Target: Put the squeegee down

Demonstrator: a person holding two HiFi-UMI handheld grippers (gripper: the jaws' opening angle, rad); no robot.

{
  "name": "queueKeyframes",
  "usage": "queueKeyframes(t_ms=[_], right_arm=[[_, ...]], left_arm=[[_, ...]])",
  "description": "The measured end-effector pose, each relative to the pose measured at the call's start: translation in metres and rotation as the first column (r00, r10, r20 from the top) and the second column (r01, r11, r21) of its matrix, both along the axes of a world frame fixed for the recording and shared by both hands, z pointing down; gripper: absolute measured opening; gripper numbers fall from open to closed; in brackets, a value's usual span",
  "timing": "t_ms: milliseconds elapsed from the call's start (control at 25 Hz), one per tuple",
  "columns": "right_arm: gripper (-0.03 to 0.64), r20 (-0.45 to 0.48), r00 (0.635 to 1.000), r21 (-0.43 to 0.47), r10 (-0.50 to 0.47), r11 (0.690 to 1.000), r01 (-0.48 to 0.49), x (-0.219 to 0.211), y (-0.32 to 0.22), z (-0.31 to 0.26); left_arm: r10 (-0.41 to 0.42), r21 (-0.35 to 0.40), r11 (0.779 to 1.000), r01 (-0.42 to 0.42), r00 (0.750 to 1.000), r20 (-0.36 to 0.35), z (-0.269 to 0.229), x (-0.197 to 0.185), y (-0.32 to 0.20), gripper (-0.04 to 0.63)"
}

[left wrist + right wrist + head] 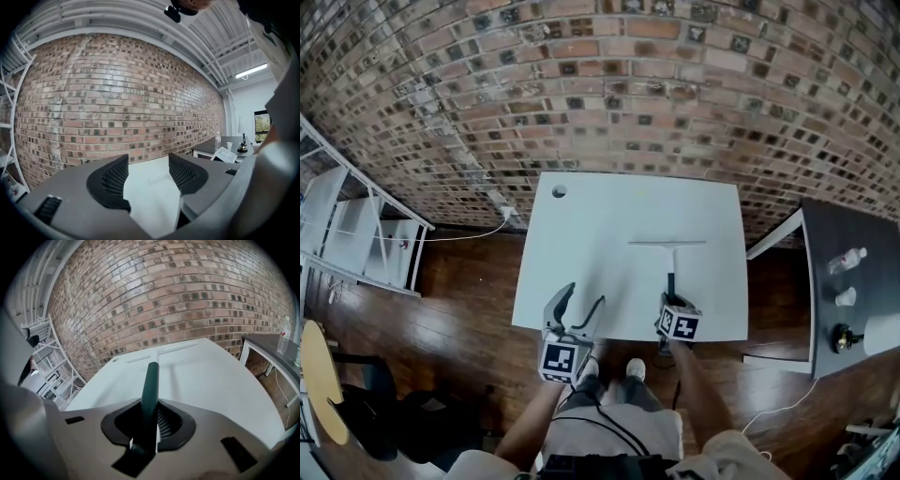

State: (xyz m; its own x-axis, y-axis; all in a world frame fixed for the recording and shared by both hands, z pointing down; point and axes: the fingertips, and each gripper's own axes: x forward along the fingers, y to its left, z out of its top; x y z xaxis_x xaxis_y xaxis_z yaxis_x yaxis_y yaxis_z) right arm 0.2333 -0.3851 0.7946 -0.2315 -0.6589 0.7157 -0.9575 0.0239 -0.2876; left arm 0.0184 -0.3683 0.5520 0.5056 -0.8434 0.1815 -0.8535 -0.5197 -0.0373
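The squeegee is over the right half of the white table, its pale blade toward the brick wall and its dark green handle pointing at me. Whether the blade rests on the tabletop I cannot tell. My right gripper is shut on that handle near the table's front edge; in the right gripper view the handle runs out between the jaws to the white blade. My left gripper hangs at the front edge further left, open, with only the tabletop showing between its jaws.
A brick wall stands behind the table. A dark side table at the right carries a bottle, a cup and a small black object. White shelving stands at the left. A cable hole marks the table's far left corner.
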Motion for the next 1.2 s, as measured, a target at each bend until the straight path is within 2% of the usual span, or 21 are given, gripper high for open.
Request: queueKeyframes(t_ms=[160,400,600,680,760,880,1080,1200], right_arm=[[0.092,0.031,0.999,-0.094,0.029,0.995,-0.026,-0.002,-0.007,0.027],[0.095,0.045,0.997,-0.181,0.063,0.982,-0.054,-0.004,-0.014,0.045],[0.101,-0.002,0.999,-0.264,0.034,0.964,-0.033,-0.006,-0.009,0.057],[0.11,-0.035,0.999,-0.282,0.017,0.959,-0.026,-0.005,-0.006,0.06],[0.169,-0.061,0.998,-0.288,0.009,0.957,-0.026,-0.002,-0.005,0.059],[0.273,-0.141,0.99,-0.287,-0.001,0.957,-0.04,0.009,-0.003,0.052],[0.29,-0.095,0.995,-0.235,0.0,0.972,-0.022,0.003,-0.001,0.043],[0.29,-0.08,0.997,-0.142,0.004,0.99,-0.016,0.001,-0.007,0.016]], left_arm=[[-0.025,-0.025,0.999,0.025,0.999,-0.025,0.002,-0.002,-0.002,0.265],[-0.036,-0.051,0.998,0.034,0.999,-0.04,0.007,-0.005,-0.002,0.265],[-0.003,-0.034,0.999,0.003,1.0,0.001,0.015,-0.009,-0.003,0.265],[-0.011,-0.039,0.999,0.011,1.0,-0.015,0.013,-0.009,-0.004,0.265],[-0.023,-0.044,0.999,0.022,0.999,-0.031,0.01,-0.009,-0.004,0.265],[-0.003,-0.032,0.999,0.003,1.0,-0.008,0.015,-0.012,-0.004,0.265],[-0.004,-0.038,0.999,0.003,1.0,-0.009,0.02,-0.014,-0.002,0.265],[0.008,-0.028,1.0,-0.008,1.0,-0.014,0.016,-0.012,-0.003,0.265]])
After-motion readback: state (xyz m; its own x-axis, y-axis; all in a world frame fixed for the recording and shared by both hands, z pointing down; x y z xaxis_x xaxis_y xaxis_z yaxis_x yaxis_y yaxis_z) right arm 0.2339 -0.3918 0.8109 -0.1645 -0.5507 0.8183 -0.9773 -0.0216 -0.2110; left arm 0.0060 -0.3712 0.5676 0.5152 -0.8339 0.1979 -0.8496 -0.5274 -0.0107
